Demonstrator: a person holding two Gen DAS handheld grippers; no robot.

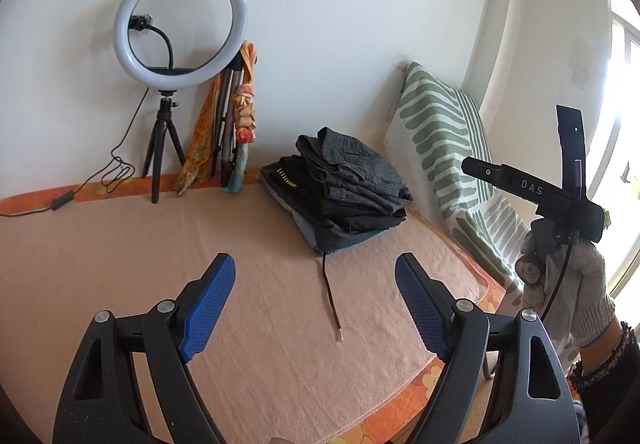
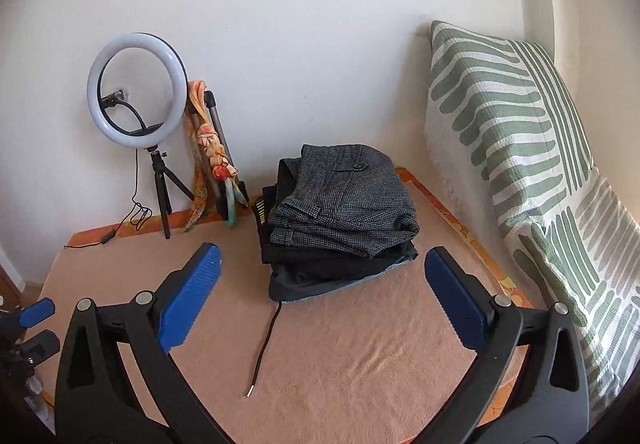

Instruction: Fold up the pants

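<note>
Left wrist view: left gripper [image 1: 316,298] is spread wide and empty over the peach blanket [image 1: 120,264]; the stack of pants [image 1: 340,196] lies beyond it, soft and limp (best pinched at a waistband). Right wrist view: right gripper [image 2: 322,298], likewise spread and empty, faces the stack, with bare blanket nearer and the pillow [image 2: 520,164] crowding its right.

The only readable lettering was "DAS", in pale capitals on the black bar of the right gripper [image 1: 532,190] as the left wrist camera saw it. A row of small yellowish marks ran along the edge of a black garment in the stack of folded pants [image 1: 289,176]; it may have been print, but it was too small to read.
</note>
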